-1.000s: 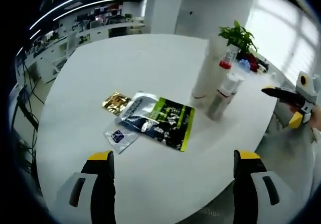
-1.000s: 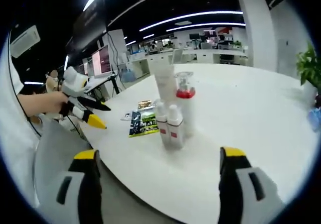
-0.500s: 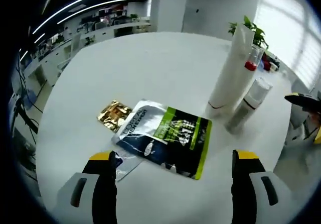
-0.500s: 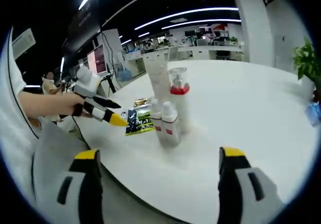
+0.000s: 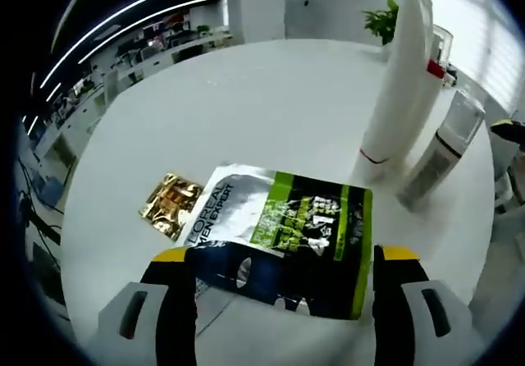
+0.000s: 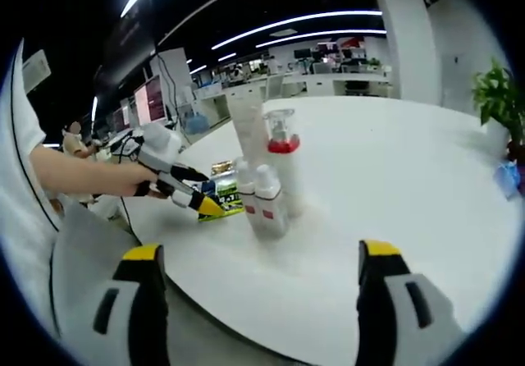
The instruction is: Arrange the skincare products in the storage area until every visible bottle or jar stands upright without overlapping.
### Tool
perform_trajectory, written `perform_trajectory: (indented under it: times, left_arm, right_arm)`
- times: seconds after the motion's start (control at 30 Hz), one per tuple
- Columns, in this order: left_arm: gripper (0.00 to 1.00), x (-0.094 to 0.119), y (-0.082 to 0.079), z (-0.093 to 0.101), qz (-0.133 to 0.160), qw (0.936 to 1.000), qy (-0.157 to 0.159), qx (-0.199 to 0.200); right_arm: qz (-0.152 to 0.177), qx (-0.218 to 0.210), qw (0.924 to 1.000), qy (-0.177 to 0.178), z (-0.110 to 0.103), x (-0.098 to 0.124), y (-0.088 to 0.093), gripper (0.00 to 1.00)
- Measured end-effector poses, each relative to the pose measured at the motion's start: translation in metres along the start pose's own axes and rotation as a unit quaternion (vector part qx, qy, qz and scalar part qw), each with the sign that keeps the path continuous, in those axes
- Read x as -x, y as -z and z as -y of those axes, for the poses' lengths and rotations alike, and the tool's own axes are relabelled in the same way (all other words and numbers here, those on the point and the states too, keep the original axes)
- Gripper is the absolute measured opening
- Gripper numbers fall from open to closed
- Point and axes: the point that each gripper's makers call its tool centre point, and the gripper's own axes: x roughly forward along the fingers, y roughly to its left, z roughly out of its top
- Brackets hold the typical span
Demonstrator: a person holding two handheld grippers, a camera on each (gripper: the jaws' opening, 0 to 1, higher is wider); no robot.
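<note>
In the left gripper view a black, white and green skincare pouch (image 5: pixel 283 235) lies flat on the white round table (image 5: pixel 246 112), between the open jaws of my left gripper (image 5: pixel 275 280), just above it. Left of the pouch lies a gold sachet (image 5: pixel 169 204), and a clear sachet (image 5: pixel 215 299) peeks out underneath. A tall white tube (image 5: pixel 402 79) stands upright beside a grey bottle (image 5: pixel 443 157) and a red-collared pump bottle (image 5: pixel 436 54). In the right gripper view my right gripper (image 6: pixel 254 288) is open and held off the table edge, facing the tube (image 6: pixel 248 132), pump bottle (image 6: pixel 281 169) and two small white bottles (image 6: pixel 261 202). The left gripper (image 6: pixel 184 187) reaches over the pouch (image 6: pixel 220 198).
A potted plant (image 5: pixel 384 21) stands at the table's far side, also seen at the right as a plant (image 6: pixel 496 103) with a blue item (image 6: pixel 510 177) below it. A person's arm (image 6: pixel 74 173) holds the left gripper. Office desks and monitors fill the background.
My left gripper has moved forward and down over the pouch, which now lies between its jaws. The right gripper has stayed nearly still, off the table edge.
</note>
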Motion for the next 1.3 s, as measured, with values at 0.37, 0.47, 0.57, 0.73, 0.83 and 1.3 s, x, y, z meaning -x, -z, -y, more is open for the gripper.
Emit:
perform_trajectory:
  times: [0.37, 0.47, 0.57, 0.73, 0.83, 1.3]
  left_arm:
    - [0.82, -0.003, -0.003, -0.006, 0.008, 0.9996, 0.025, -0.015]
    - [0.8, -0.003, -0.004, -0.008, 0.007, 0.9988, 0.039, -0.03]
    - [0.78, -0.003, -0.003, -0.011, 0.004, 0.9971, 0.056, -0.05]
    - [0.78, -0.004, -0.003, -0.012, 0.004, 0.9918, 0.09, -0.091]
    - [0.78, -0.003, -0.002, -0.012, 0.001, 0.9889, 0.104, -0.106]
    - [0.74, -0.001, -0.007, -0.015, -0.006, 0.9887, 0.105, -0.107]
  right_arm:
    - [-0.003, -0.002, 0.9999, 0.012, 0.004, 0.0, 0.001, 0.98]
    - [-0.004, -0.002, 0.9999, 0.014, 0.005, 0.0, 0.001, 0.98]
    - [-0.003, -0.003, 0.9999, 0.016, 0.006, 0.0, 0.001, 0.98]
    - [-0.004, -0.005, 0.9999, 0.016, 0.006, 0.0, 0.002, 0.99]
    - [-0.005, -0.004, 0.9999, 0.015, 0.006, 0.0, 0.002, 0.99]
    - [-0.004, -0.004, 0.9999, 0.012, 0.004, -0.001, 0.002, 0.99]
